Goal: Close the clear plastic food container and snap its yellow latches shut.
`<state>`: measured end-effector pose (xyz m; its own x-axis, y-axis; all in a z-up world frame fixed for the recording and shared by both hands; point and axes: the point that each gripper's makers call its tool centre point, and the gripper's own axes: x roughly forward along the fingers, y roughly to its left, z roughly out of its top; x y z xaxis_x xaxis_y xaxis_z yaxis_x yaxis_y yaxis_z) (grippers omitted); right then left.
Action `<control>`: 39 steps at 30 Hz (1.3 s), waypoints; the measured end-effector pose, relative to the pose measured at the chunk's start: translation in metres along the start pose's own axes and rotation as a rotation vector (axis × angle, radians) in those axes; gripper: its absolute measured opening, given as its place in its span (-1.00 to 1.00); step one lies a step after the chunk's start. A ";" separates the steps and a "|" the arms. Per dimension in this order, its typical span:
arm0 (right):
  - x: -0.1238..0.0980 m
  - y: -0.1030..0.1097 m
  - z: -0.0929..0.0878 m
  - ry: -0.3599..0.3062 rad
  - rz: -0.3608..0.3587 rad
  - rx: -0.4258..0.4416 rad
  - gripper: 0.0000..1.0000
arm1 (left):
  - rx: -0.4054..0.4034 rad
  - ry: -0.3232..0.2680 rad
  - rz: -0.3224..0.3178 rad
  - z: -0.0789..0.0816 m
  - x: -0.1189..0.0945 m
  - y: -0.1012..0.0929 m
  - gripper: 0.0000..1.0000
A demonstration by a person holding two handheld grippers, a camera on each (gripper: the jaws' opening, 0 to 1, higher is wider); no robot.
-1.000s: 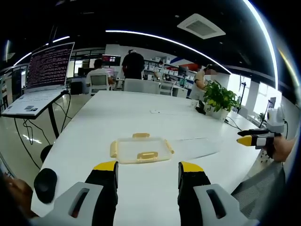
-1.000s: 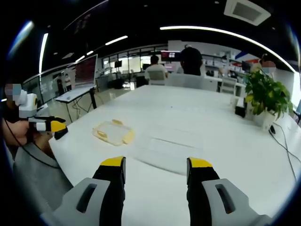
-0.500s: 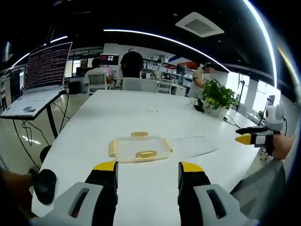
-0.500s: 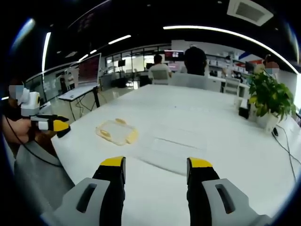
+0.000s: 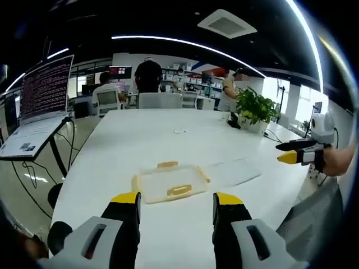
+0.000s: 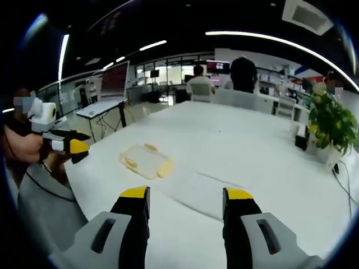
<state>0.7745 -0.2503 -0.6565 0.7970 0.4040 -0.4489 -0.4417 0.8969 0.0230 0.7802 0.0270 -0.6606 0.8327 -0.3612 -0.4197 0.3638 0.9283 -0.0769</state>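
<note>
A clear lid with yellow latches (image 5: pixel 169 182) lies flat on the white table (image 5: pixel 151 134), just beyond my left gripper (image 5: pixel 176 200), which is open with nothing between its jaws. To the right of the lid sits the clear container base (image 5: pixel 235 171), hard to make out against the table. In the right gripper view the lid (image 6: pixel 147 161) lies left of centre and the clear base (image 6: pixel 205 189) is straight ahead of my right gripper (image 6: pixel 185 196), open and holding nothing. The right gripper (image 5: pixel 291 156) also shows at the table's right edge, and the left gripper (image 6: pixel 70 147) at the left.
A laptop (image 5: pixel 33 101) stands on a stand left of the table. A potted plant (image 5: pixel 255 109) sits at the far right, with cables near it. Chairs and several people are beyond the far end. A black round object (image 5: pixel 59 235) is low on the left.
Both views have shifted a little with the hands; the lid and base look slightly nearer. Nothing on the table has moved, and both grippers stay open.
</note>
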 end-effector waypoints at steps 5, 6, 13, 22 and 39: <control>0.009 -0.001 0.000 0.021 0.018 -0.006 -0.02 | 0.021 0.010 -0.022 0.000 0.008 0.003 -0.08; 0.011 -0.001 0.001 0.025 0.024 -0.008 -0.02 | 0.027 0.015 -0.028 -0.002 0.010 0.005 -0.08; 0.026 0.004 0.003 0.057 0.074 -0.035 -0.03 | 0.075 0.046 -0.059 -0.004 0.019 0.011 -0.08; 0.053 0.023 0.013 0.083 0.184 -0.121 -0.02 | 0.203 0.110 -0.144 -0.007 0.038 0.015 -0.07; 0.102 0.031 0.041 0.109 0.315 -0.323 -0.03 | 0.448 0.144 -0.269 0.027 0.072 0.028 -0.07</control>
<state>0.8586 -0.1740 -0.6649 0.5632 0.6109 -0.5564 -0.7748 0.6244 -0.0988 0.8622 0.0245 -0.6684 0.6315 -0.5358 -0.5605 0.7250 0.6644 0.1816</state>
